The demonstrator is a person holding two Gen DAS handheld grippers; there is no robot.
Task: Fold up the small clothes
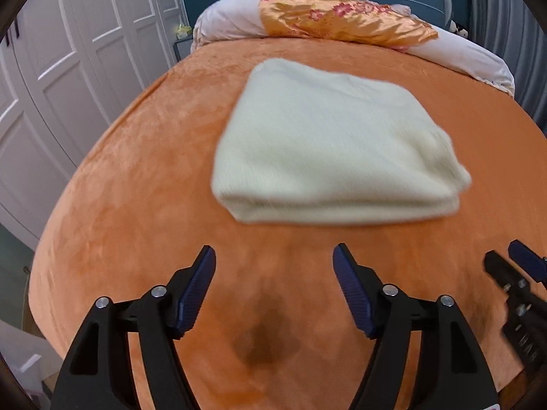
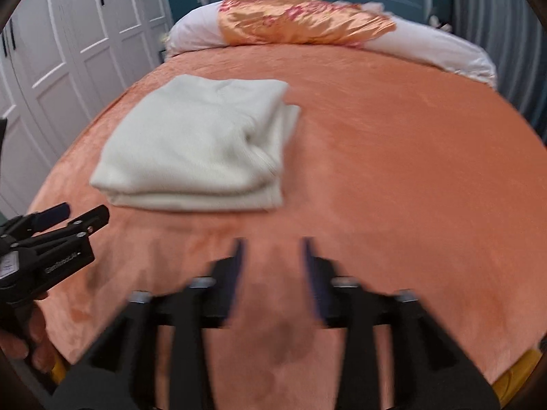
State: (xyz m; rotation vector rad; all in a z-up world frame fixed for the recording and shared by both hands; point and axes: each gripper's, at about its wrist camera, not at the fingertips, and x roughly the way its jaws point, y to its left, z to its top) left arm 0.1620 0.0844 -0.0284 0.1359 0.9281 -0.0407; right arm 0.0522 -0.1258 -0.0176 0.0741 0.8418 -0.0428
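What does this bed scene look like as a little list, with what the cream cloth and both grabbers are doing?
place: bed with orange blanket
cloth: cream garment, folded into a flat stack, lying on the blanket
left gripper: open, nothing between its fingers, short of the garment
right gripper: open, empty, blurred, also short of the garment
head of bed: white pillow with orange flowered cloth over it
side: white wardrobe doors
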